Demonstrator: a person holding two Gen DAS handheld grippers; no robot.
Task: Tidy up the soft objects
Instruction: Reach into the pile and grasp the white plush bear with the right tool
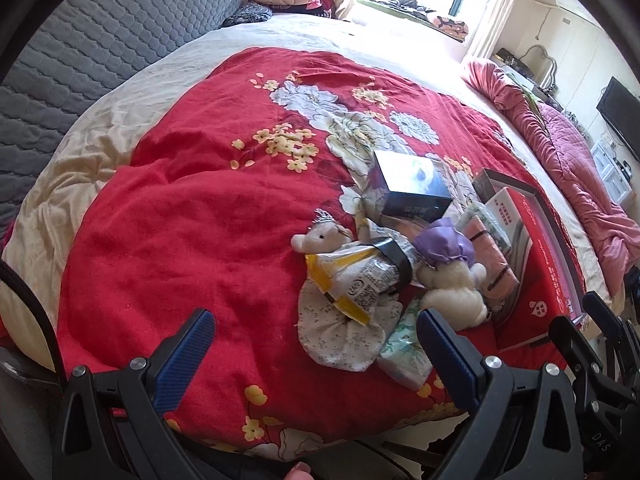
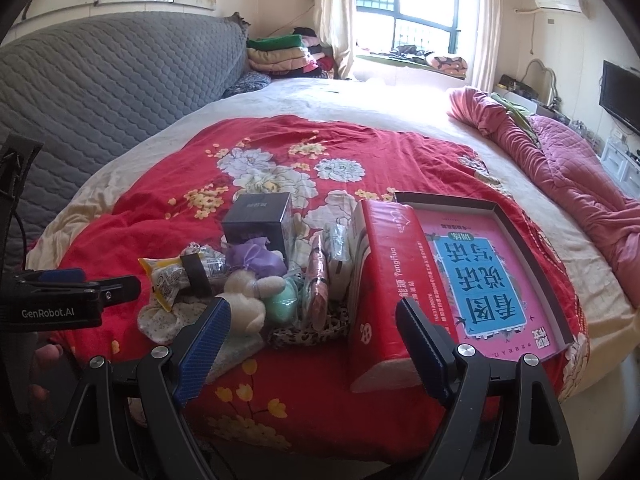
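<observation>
A heap of small items lies on the red floral bedspread (image 1: 192, 216). It holds a white plush toy with a crown (image 1: 324, 237), a cream plush bear (image 1: 452, 288) (image 2: 245, 304) in a purple hat, a floral cloth pouch (image 1: 340, 338), a yellow-white snack bag (image 1: 352, 286) (image 2: 172, 278) and a mint tissue pack (image 1: 404, 356). My left gripper (image 1: 316, 356) is open just in front of the pouch, holding nothing. Over the near edge of the bedspread my right gripper (image 2: 314, 344) is also open and empty, between the bear and a red tissue pack (image 2: 384, 280).
A dark box (image 2: 260, 220) sits behind the heap. To the right lies an open box tray (image 2: 520, 236) with a pink and blue book inside. A leopard-print cloth (image 2: 308, 334) lies beside the red pack. A crumpled pink quilt (image 2: 568, 184) runs along the bed's right side, a grey quilted headboard (image 2: 100, 92) along the left.
</observation>
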